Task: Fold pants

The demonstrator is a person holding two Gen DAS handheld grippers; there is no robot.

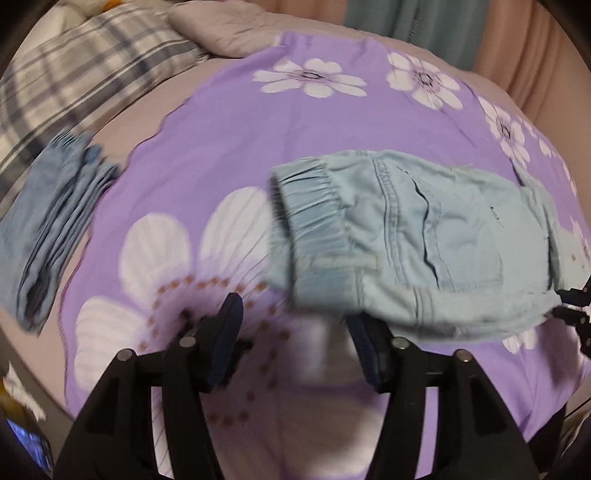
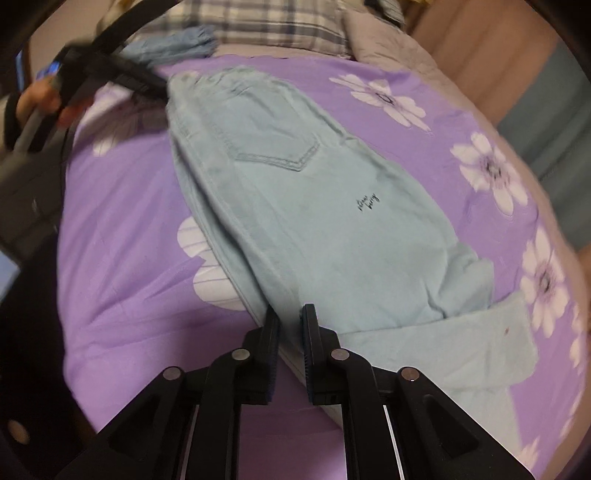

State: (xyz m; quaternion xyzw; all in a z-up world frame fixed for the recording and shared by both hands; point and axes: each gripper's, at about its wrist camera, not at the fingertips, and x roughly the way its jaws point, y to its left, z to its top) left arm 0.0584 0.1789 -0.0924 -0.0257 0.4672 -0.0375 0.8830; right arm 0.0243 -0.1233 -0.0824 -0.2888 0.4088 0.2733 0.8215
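The pants (image 2: 314, 206) lie folded on the flowered cover (image 2: 122, 229) that is spread over the bed (image 1: 122, 122). In the left wrist view a second folded garment (image 1: 55, 229) rests on the bed well to their left, off the cover's edge. Behind it lies a plaid pillow (image 1: 92, 62), with a quilted pillow (image 1: 221, 29) to its right.

The pants (image 2: 314, 206) are pale blue denim, lying folded lengthwise on the purple flowered sheet (image 2: 122, 229). The elastic waistband (image 1: 310, 199) is gathered; a back pocket (image 2: 273, 136) faces up.
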